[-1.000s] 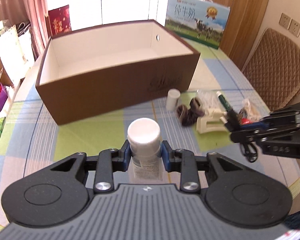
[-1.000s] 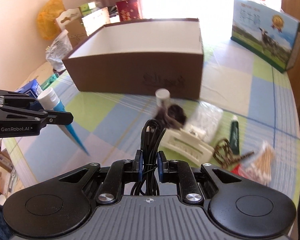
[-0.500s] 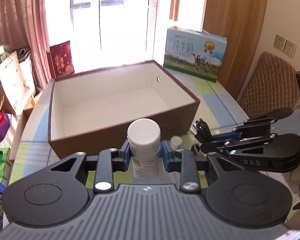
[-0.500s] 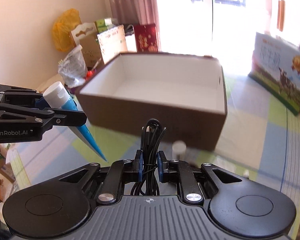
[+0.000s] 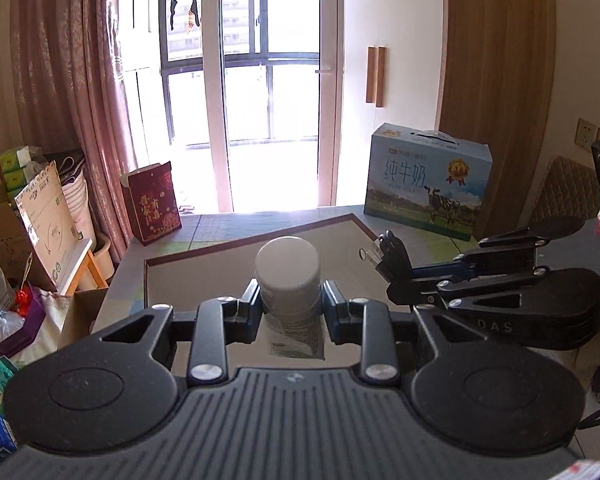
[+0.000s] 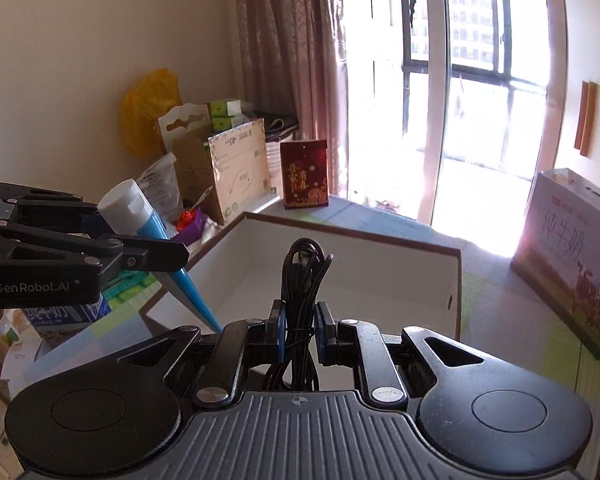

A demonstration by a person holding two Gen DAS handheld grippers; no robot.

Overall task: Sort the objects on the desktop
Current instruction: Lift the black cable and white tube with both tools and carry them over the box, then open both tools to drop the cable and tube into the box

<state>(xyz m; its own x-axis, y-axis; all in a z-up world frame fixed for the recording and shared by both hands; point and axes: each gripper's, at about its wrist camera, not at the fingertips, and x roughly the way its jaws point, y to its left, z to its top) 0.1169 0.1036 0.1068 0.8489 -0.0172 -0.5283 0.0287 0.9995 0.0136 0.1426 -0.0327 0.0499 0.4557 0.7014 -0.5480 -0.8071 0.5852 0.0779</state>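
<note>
Fingers on the left gripper (image 5: 291, 309) pinch a blue tube (image 6: 156, 232) below its white cap; right gripper (image 6: 300, 332) clamps a floppy cable bundle (image 6: 302, 280), both over the brown box (image 6: 456, 276). Light stuff, probably.

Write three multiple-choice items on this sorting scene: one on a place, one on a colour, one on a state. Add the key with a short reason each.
1. Where does the red gift bag stand?
A. inside the brown box
B. beyond the brown box, near the window
C. between the right gripper's fingers

2. What colour is the tube held by the left gripper?
A. blue with a white cap
B. all green
C. yellow

3. What is the right gripper doing?
A. standing open and empty
B. shut on a spoon
C. shut on a bundled black cable

Key: 1 B, the bag sits past the box's far wall by the glass door. 2 A, the right wrist view shows a blue body and white cap. 3 C, the pads press on the tied cable.
</note>
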